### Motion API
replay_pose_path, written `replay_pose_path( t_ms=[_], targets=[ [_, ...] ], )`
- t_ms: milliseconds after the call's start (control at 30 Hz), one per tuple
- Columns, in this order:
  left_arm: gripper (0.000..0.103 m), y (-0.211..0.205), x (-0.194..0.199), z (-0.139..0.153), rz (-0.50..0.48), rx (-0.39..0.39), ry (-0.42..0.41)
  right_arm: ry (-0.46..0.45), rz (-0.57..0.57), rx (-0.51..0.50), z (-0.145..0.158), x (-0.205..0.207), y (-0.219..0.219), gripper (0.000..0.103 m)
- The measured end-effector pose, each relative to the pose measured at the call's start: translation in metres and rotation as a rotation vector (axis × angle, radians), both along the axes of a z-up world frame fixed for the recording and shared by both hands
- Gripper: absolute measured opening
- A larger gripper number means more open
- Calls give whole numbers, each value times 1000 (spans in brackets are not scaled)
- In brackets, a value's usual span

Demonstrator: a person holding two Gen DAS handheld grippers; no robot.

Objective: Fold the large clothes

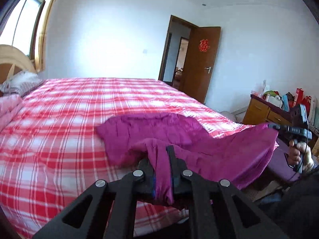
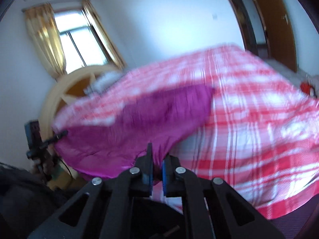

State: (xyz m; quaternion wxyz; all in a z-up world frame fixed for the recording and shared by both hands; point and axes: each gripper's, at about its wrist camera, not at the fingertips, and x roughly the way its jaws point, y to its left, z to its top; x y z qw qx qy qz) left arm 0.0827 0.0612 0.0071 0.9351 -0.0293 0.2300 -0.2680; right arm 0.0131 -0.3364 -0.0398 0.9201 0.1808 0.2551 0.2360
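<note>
A large magenta garment (image 1: 159,131) lies partly spread on the bed's near side, its near edge lifted between the two grippers. My left gripper (image 1: 162,159) is shut on a bunched fold of the garment. My right gripper (image 2: 158,155) is shut on another corner of the garment (image 2: 159,115); that view is blurred. The right gripper also shows in the left wrist view (image 1: 279,127), pinching the stretched corner at the far right. The left gripper shows in the right wrist view (image 2: 59,135) at the garment's left corner.
The bed carries a red-and-white plaid cover (image 1: 69,119) with pillows (image 1: 22,83) at a wooden headboard (image 2: 59,91). A brown door (image 1: 201,59) stands open behind. A wooden dresser (image 1: 261,111) with bags on top stands at the right. A window (image 2: 79,39) has yellow curtains.
</note>
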Motion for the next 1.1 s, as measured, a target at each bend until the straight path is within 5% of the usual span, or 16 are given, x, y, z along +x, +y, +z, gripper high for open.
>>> replay_pose_path(
  t_ms=[167, 467, 667, 700, 767, 867, 1100],
  targets=[
    [9, -9, 81, -12, 26, 52, -12, -82, -43, 15, 28, 43, -6, 8],
    [23, 9, 268, -69, 184, 78, 203, 80, -189, 44, -14, 224, -3, 8],
    [32, 26, 288, -58, 195, -16, 190, 177, -220, 1, -50, 284, -3, 8],
    [41, 26, 288, -53, 231, -1, 163, 188, -225, -5, -55, 292, -3, 8],
    [92, 26, 283, -42, 336, 52, 74, 205, -237, -8, -60, 300, -4, 8],
    [94, 26, 275, -30, 415, 42, -39, 225, -259, -10, -65, 313, -6, 8],
    [94, -76, 313, -66, 248, 211, -41, 267, -281, -27, -73, 355, 4, 8]
  ],
)
